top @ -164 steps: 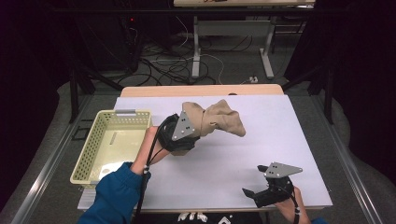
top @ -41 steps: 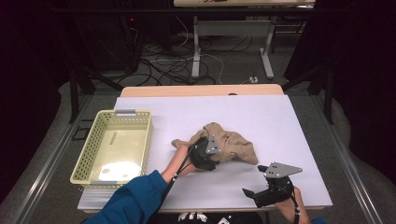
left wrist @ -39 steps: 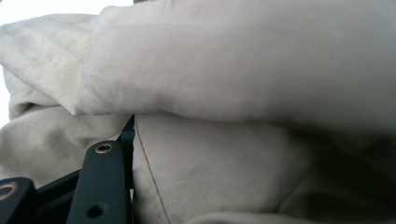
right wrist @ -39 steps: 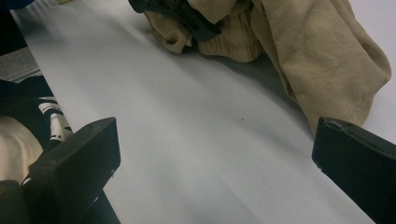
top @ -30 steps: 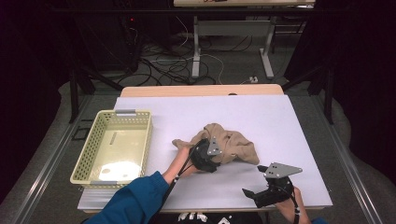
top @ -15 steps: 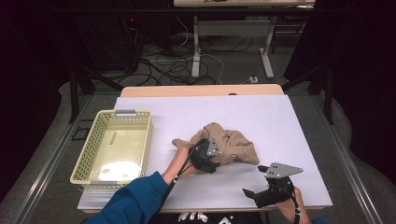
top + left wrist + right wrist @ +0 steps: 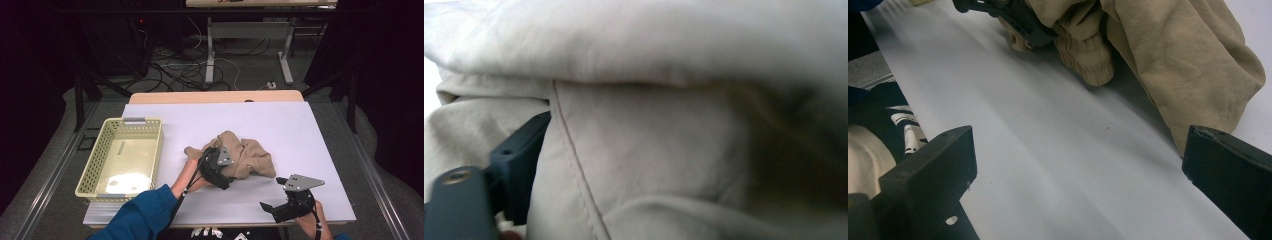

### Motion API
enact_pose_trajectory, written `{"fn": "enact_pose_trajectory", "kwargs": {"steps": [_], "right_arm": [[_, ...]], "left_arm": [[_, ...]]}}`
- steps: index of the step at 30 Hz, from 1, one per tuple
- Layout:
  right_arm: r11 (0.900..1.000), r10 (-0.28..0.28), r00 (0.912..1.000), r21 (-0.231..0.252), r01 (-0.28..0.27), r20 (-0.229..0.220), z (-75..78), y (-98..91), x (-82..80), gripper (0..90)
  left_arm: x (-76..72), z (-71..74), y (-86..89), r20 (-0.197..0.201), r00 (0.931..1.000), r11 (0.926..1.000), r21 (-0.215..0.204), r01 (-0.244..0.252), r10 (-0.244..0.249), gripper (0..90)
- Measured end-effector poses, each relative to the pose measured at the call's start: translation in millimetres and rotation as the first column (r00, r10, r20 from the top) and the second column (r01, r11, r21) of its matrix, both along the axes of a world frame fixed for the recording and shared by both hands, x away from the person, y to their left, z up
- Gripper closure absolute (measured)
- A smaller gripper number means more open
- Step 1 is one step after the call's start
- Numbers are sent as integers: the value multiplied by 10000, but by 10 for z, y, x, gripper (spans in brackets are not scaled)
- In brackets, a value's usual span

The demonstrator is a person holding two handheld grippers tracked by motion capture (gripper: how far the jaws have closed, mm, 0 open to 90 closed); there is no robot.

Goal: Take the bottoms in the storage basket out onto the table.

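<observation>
While the tan garment lies crumpled in a heap near the middle of the desk, the left gripper sits pushed into the heap's near edge, and its fingers have just been opening. In the left gripper view one black finger stands beside a stitched seam with folds of cloth across the gap, but nothing there looks pinched, so I judge the fabric released. Well to the right of the garment and nearer the person, the right gripper rests low on the desk with its fingers spread wide and bare desk between them; a ribbed cuff of the garment lies ahead of it. To the left of the garment stands a yellow perforated basket, with nothing in it that I can make out.

Judging by the folds, the garment is light, soft and limp: it will sag and trail from any single hold, and loose layers may slip apart. Firmer places to take it look to be the stitched seam or the thick ribbed cuff, where several layers bunch together
</observation>
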State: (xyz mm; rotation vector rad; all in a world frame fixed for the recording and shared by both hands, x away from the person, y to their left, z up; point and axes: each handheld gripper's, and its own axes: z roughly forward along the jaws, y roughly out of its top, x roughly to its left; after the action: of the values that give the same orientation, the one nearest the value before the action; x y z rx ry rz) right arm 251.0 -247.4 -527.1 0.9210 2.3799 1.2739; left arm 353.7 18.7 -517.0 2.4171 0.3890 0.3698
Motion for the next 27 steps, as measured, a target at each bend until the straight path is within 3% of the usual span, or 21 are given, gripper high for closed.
{"fn": "enact_pose_trajectory", "kwargs": {"steps": [8, 27], "right_arm": [[10000, -3, 10000, 9, 3, 4, 1, 2, -3, 7], [10000, 2, 10000, 4, -2, 27, 2, 2, -4, 7]], "left_arm": [[-50, 58, 77, -75, 9995, 9993, -189, -316, 314, 4], [-233, 192, 337, 195, 9981, 9976, -389, -571, 579, 3]]}}
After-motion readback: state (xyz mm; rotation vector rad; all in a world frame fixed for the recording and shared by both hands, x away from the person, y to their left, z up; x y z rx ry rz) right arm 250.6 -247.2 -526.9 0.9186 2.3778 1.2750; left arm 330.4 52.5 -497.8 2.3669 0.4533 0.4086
